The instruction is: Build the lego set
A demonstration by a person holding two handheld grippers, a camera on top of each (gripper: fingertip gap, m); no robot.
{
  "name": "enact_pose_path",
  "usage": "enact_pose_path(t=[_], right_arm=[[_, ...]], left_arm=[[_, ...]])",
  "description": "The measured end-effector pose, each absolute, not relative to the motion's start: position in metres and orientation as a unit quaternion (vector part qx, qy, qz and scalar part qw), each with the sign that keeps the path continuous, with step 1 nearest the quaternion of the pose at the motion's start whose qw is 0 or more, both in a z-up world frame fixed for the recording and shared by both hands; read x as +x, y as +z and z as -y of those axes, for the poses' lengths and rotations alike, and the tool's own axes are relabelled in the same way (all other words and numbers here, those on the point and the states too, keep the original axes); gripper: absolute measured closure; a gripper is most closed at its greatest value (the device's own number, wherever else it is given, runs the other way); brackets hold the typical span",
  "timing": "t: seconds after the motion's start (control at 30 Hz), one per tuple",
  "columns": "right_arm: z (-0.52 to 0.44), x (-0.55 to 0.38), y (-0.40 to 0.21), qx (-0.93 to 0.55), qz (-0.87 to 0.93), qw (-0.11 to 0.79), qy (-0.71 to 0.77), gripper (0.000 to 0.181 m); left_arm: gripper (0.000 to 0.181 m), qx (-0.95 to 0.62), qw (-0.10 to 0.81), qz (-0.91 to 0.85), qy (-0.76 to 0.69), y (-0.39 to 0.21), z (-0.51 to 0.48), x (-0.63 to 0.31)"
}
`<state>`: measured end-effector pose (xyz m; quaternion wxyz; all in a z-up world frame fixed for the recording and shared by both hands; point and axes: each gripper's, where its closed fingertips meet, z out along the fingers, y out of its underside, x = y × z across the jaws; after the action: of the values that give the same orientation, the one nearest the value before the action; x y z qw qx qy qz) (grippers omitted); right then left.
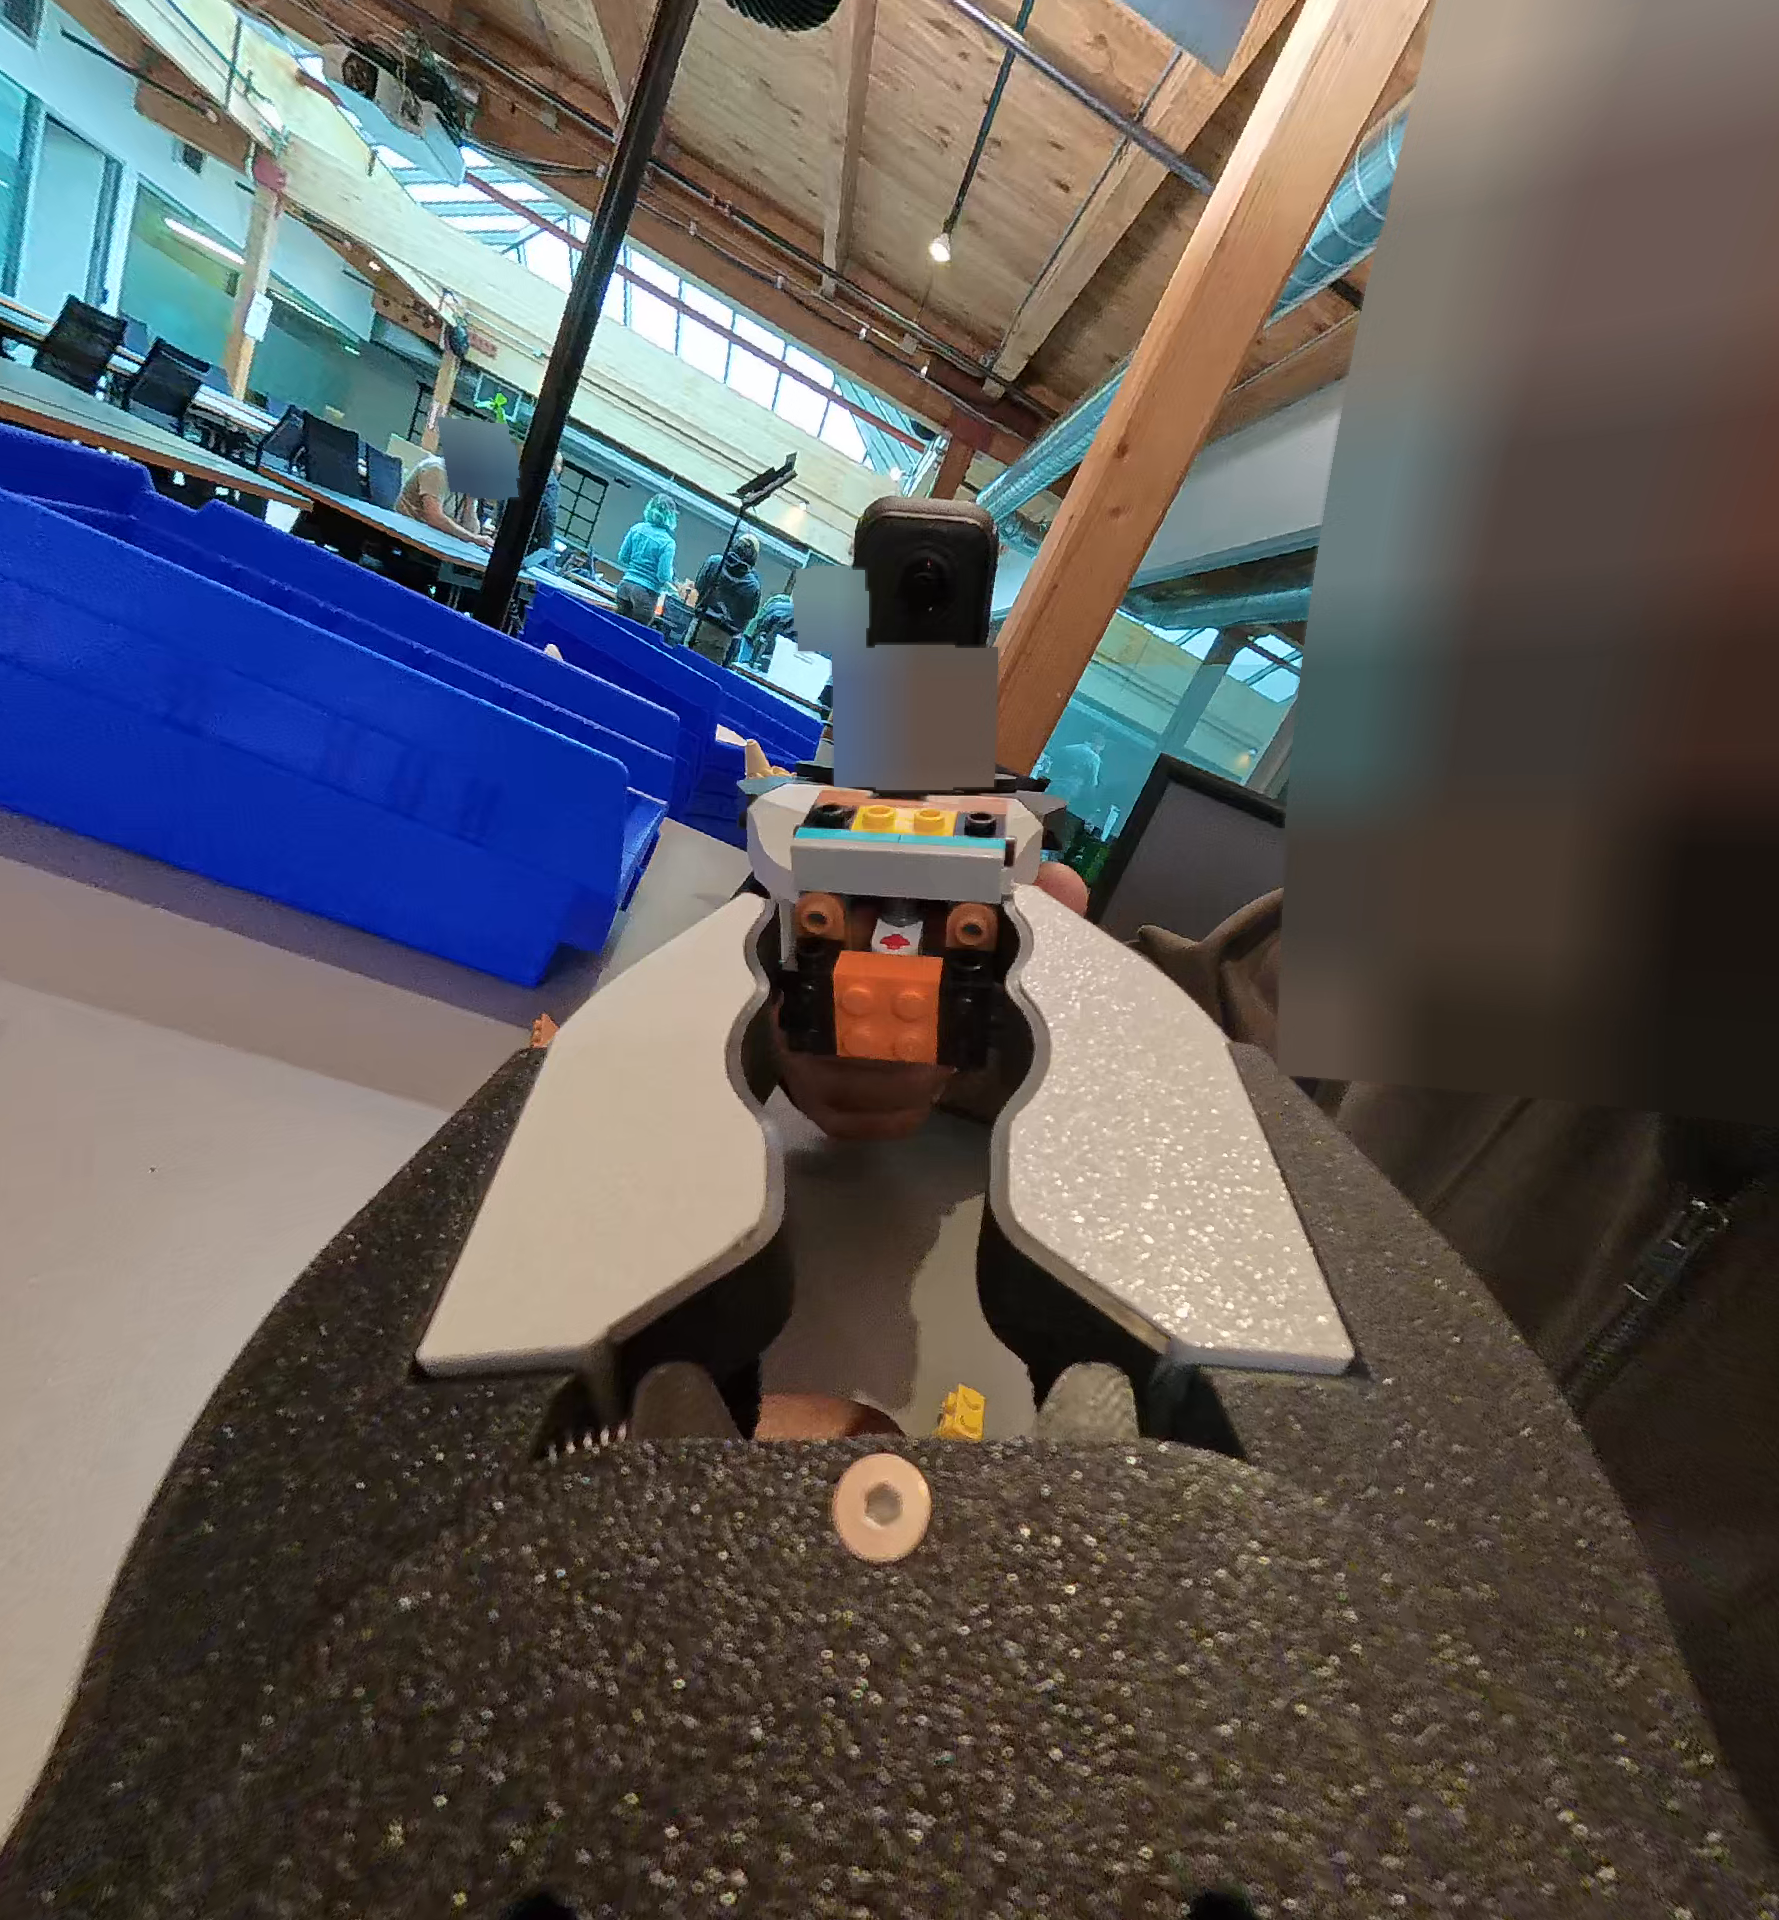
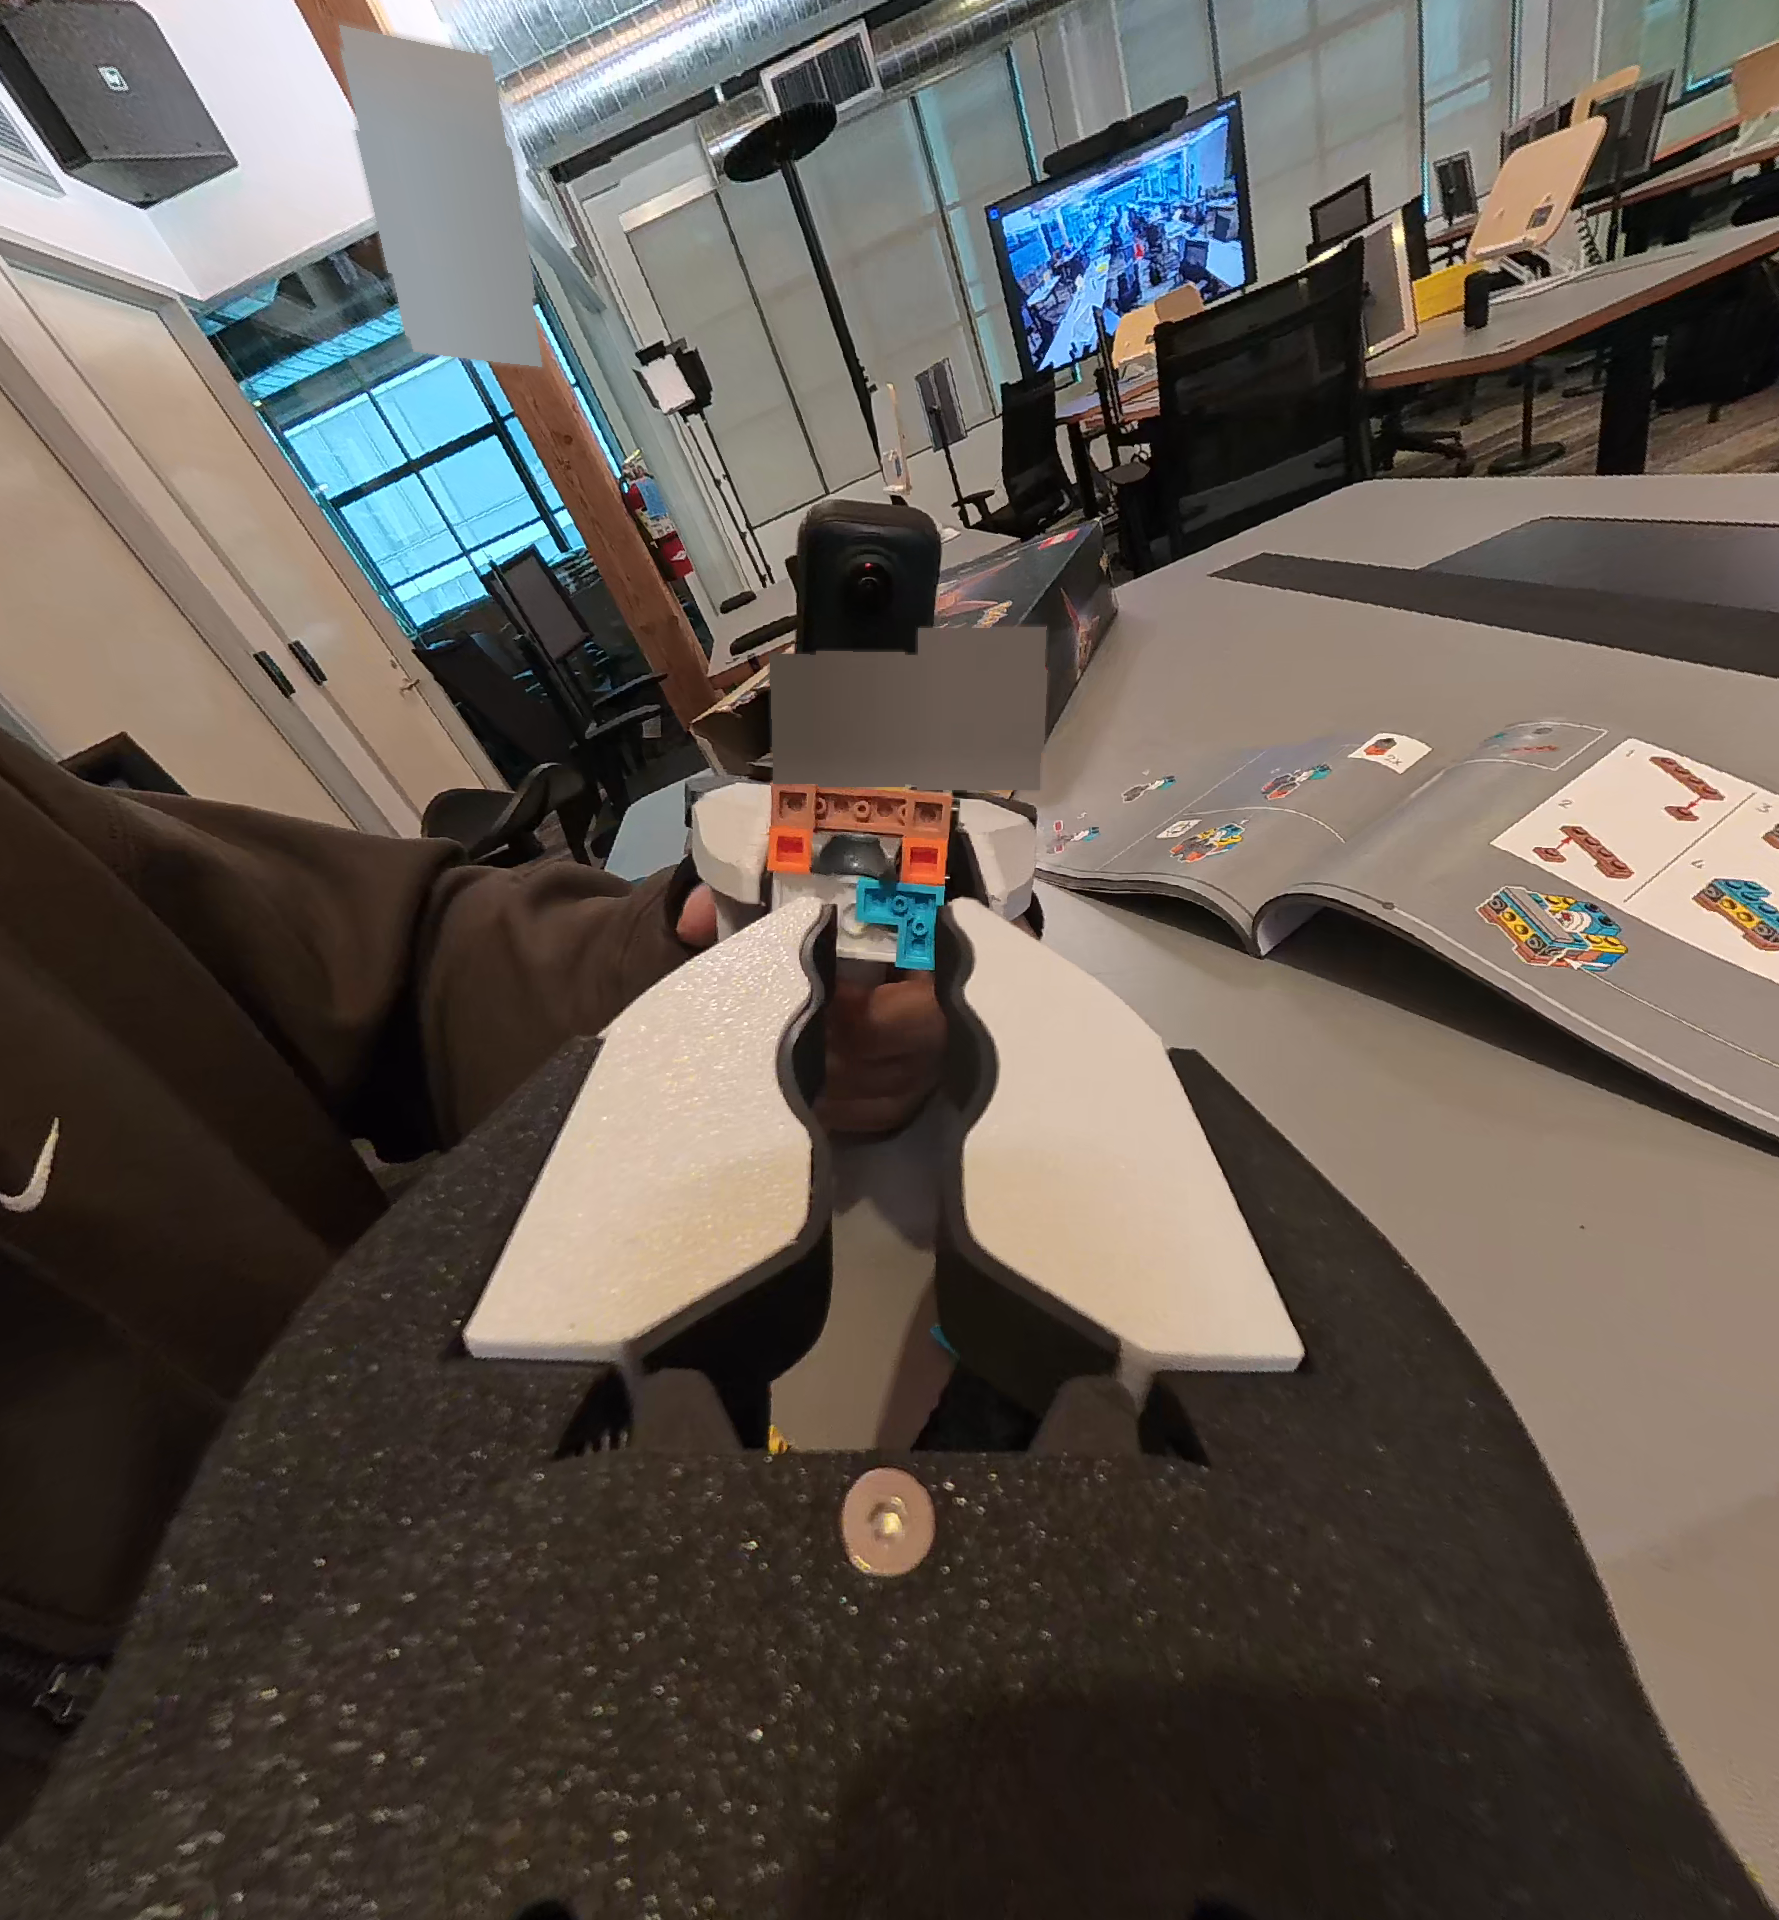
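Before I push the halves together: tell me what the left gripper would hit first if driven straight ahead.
Most likely the other gripper. The left gripper is shut on the orange-and-black lego assembly, and the white-fingered right gripper faces it directly ahead, apparently also gripping the build, with its black camera behind. Depth is unclear.

Glossy plastic lego assembly; matt grainy fingers.
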<state>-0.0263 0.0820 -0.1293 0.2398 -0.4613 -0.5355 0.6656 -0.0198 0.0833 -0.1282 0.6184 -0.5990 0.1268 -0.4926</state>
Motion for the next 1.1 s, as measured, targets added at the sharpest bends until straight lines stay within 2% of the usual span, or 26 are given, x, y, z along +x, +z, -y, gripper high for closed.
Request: enact_pose_path(t=[0.57, 1.1], right_arm=[[-0.0791, -0.0243, -0.1292, -0.445, 0.571, 0.278, 0.631, 0.166], [-0.0758, -0.0199, -0.124, -0.439, 0.529, 0.189, 0.701, 0.166]], left_arm=[[0.142, -0.615, 0.628, -0.167, -0.447, -0.1297, -0.0789, -0.0119], [0.142, -0.576, 0.587, -0.127, -0.554, -0.1244, -0.0749, -0.0113]])
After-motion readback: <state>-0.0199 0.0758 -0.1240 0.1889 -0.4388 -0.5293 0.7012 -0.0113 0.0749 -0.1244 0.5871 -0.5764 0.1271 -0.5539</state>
